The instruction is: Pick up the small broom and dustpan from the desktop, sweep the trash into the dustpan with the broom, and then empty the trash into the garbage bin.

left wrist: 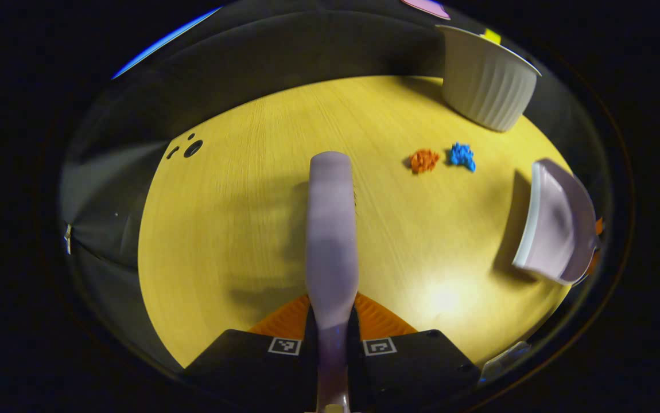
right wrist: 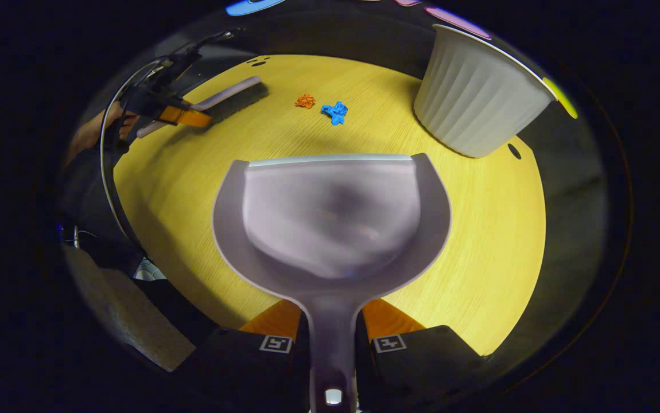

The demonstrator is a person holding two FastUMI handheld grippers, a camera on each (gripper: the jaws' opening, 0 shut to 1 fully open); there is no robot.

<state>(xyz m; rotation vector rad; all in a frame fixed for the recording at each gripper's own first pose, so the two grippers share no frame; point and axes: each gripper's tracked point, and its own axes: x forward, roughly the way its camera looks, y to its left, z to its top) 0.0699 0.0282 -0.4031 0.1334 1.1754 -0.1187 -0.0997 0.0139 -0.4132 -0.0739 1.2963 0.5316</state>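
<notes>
My left gripper [left wrist: 332, 327] is shut on the handle of the small lilac broom [left wrist: 332, 229], which points away from me above the yellow desktop [left wrist: 238, 229]. My right gripper [right wrist: 330, 332] is shut on the handle of the lilac dustpan [right wrist: 330, 223], held over the desk with its lip facing the trash. An orange scrap [left wrist: 424, 160] and a blue scrap [left wrist: 462, 156] lie side by side beyond the broom's tip. In the right gripper view the orange scrap [right wrist: 305, 101] and blue scrap [right wrist: 335, 112] lie ahead of the pan, and the left gripper [right wrist: 183, 116] holds the broom [right wrist: 232, 96] at far left.
A white ribbed garbage bin [left wrist: 486, 83] stands on the desk at the far right, just behind the scraps; it is the bin [right wrist: 476, 97] to the right of the pan. Small dark holes [left wrist: 192, 148] mark the desktop near its far left edge. The dustpan [left wrist: 554, 223] shows at right.
</notes>
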